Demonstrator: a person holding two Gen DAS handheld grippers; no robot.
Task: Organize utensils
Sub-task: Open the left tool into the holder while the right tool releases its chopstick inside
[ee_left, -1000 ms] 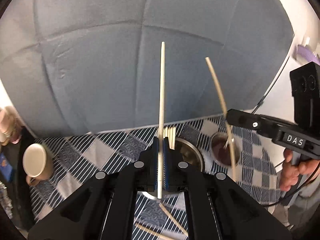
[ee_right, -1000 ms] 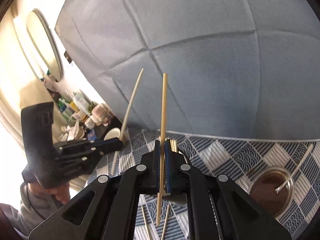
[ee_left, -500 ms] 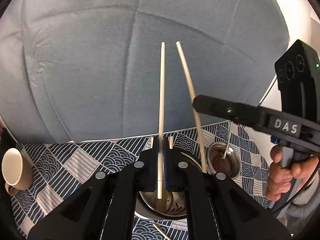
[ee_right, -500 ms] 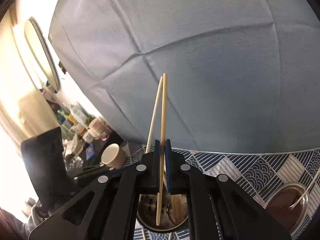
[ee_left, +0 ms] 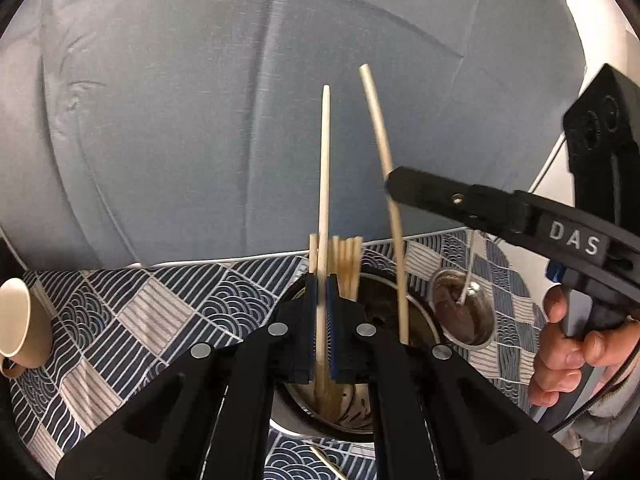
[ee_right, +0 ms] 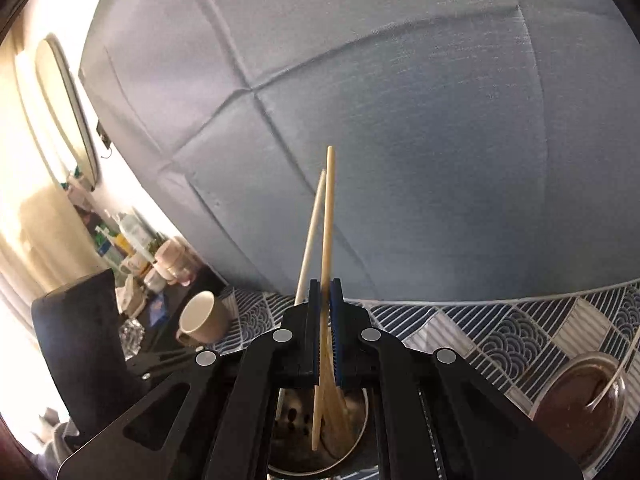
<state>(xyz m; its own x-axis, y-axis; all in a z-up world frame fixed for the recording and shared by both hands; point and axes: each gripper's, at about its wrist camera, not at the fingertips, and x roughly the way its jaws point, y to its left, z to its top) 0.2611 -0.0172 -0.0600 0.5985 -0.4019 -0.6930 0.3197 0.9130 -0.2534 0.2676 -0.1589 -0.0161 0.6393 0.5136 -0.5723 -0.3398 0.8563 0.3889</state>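
Observation:
My left gripper [ee_left: 321, 292] is shut on a pale chopstick [ee_left: 323, 184] held upright, its lower end down inside the steel utensil holder [ee_left: 428, 320]. Several chopsticks [ee_left: 347, 264] stand in the holder. My right gripper [ee_right: 325, 296] is shut on another chopstick [ee_right: 328, 216], upright, its lower end over the holder's mouth [ee_right: 356, 452]. In the left wrist view the right gripper [ee_left: 394, 188] comes in from the right with its chopstick [ee_left: 386, 152]. The left gripper's chopstick [ee_right: 310, 240] shows beside mine in the right wrist view.
A patterned blue-and-white cloth [ee_left: 132, 312] covers the table. A beige mug [ee_left: 20, 322] lies at the left. A small steel bowl of brown sauce with a spoon [ee_left: 464, 312] sits right of the holder. A loose chopstick [ee_left: 326, 462] lies in front. A grey cushion [ee_left: 200, 120] stands behind.
Both grippers have moved over the holder and lowered. The chopstick ends now reach into or over its mouth. The two chopsticks stand close together.

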